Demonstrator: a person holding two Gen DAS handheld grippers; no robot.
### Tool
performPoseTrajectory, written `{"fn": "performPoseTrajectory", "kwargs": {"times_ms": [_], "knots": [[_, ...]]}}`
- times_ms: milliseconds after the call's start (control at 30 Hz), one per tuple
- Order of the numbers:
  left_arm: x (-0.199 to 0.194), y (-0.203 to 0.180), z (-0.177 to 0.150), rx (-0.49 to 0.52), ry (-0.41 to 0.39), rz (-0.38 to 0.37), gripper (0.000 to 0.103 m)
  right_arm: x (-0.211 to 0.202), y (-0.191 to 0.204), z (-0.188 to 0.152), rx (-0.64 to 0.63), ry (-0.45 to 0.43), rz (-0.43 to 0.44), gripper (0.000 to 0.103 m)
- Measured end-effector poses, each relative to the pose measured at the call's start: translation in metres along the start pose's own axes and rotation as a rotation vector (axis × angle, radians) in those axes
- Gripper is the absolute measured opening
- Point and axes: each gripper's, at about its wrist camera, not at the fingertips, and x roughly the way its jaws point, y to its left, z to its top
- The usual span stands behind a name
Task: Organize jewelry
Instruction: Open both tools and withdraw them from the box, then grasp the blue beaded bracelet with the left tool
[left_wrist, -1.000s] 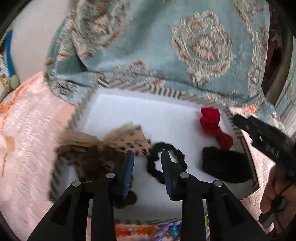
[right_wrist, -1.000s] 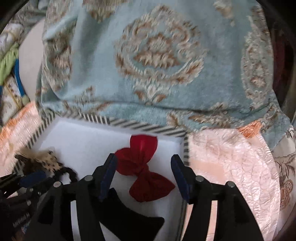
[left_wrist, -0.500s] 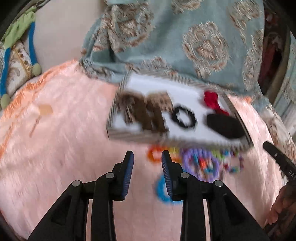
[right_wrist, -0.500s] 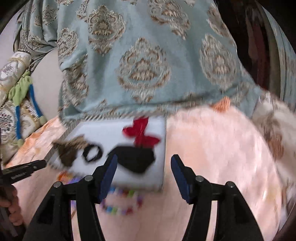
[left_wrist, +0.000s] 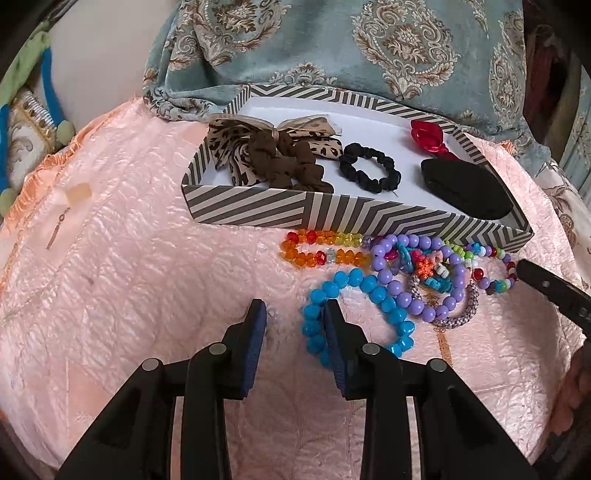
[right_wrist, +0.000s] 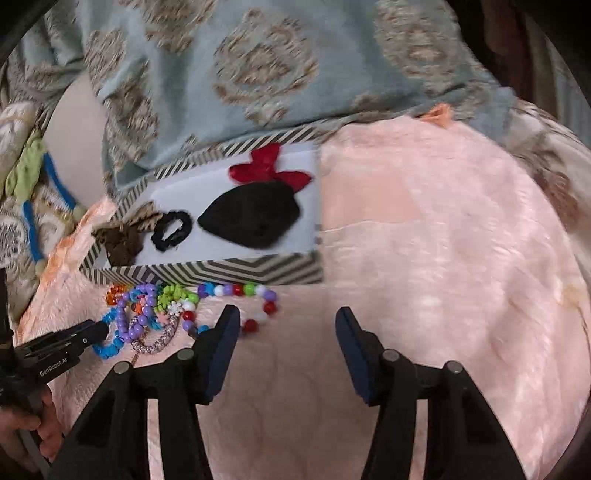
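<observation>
Both grippers had drawn back from the box (left_wrist: 258, 214) since the earlier frame. Left gripper (left_wrist: 295, 325) stood narrowly open and empty over the pink cloth (left_wrist: 129, 295), its right finger just beside the blue bracelet (left_wrist: 354, 284). Right gripper (right_wrist: 286, 332) gaped wide, empty. Bracelets lay heaped along the box's near wall, stretched left to right. Only the left view showed the leopard bow (left_wrist: 236, 144) sharply.

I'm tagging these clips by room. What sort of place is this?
Probably a bedroom or living room at home: the striped shallow box sits on a peach quilted satin spread, a teal damask-patterned cloth hangs behind it, and colourful beaded bracelets lie loose on the spread.
</observation>
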Motion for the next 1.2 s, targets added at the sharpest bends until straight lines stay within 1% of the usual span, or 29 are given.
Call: {"fn": "performPoseTrajectory", "kwargs": {"times_ms": [33, 100, 233, 300, 400, 433, 467, 533, 567, 600, 633, 700, 733, 833, 867, 933, 1100, 1200], "knots": [[0.001, -0.001, 0.0, 0.005, -0.002, 0.004, 0.016, 0.008, 0.002, 0.002, -0.014, 0.021, 0.011, 0.045], [0.002, -0.004, -0.001, 0.021, -0.005, 0.019, 0.017, 0.017, 0.007, 0.004, -0.046, 0.042, -0.017, 0.044], [0.005, -0.011, -0.002, 0.07, -0.01, 0.059, 0.018, 0.032, 0.021, 0.009, -0.161, 0.078, -0.071, 0.044], [0.005, -0.011, -0.001, 0.071, -0.01, 0.059, 0.019, 0.038, 0.03, 0.009, -0.238, 0.093, -0.1, 0.044], [0.005, -0.009, -0.001, 0.07, -0.008, 0.049, 0.018, 0.037, 0.033, 0.007, -0.286, 0.102, -0.116, 0.043], [0.005, -0.01, -0.001, 0.079, -0.008, 0.05, 0.016, 0.035, 0.035, 0.006, -0.301, 0.103, -0.124, 0.041], [0.004, -0.012, -0.002, 0.087, -0.008, 0.046, 0.009, 0.033, 0.037, 0.003, -0.322, 0.104, -0.132, 0.038], [0.0, -0.016, -0.005, 0.107, -0.007, 0.021, 0.0, 0.027, 0.041, -0.002, -0.355, 0.108, -0.138, 0.023], [-0.002, -0.017, -0.006, 0.109, -0.009, 0.013, 0.0, 0.024, 0.042, -0.004, -0.361, 0.111, -0.14, 0.02], [-0.005, -0.017, -0.007, 0.103, -0.007, -0.015, 0.0, 0.02, 0.041, -0.006, -0.357, 0.113, -0.138, 0.014], [-0.009, -0.016, -0.008, 0.083, -0.007, -0.059, 0.0, 0.015, 0.037, -0.008, -0.335, 0.116, -0.126, 0.009], [-0.018, -0.018, -0.011, 0.068, -0.023, -0.111, 0.0, 0.003, 0.028, -0.011, -0.275, 0.111, -0.09, 0.009], [-0.023, -0.02, -0.013, 0.07, -0.039, -0.121, 0.0, -0.001, 0.024, -0.013, -0.25, 0.106, -0.076, 0.009], [-0.029, -0.024, -0.014, 0.075, -0.072, -0.123, 0.0, -0.012, 0.01, -0.013, -0.153, 0.079, -0.027, 0.009], [-0.029, -0.023, -0.012, 0.066, -0.073, -0.121, 0.0, -0.015, 0.006, -0.012, -0.121, 0.068, -0.007, 0.009], [-0.025, -0.018, -0.01, 0.043, -0.069, -0.101, 0.0, -0.016, 0.004, -0.012, -0.096, 0.058, 0.009, 0.009], [-0.021, -0.003, -0.006, -0.02, -0.067, -0.053, 0.0, -0.012, 0.014, -0.014, -0.116, 0.048, 0.008, 0.009], [-0.019, 0.0, -0.005, -0.027, -0.068, -0.037, 0.0, -0.012, 0.023, -0.015, -0.15, 0.03, 0.004, 0.009]]}}
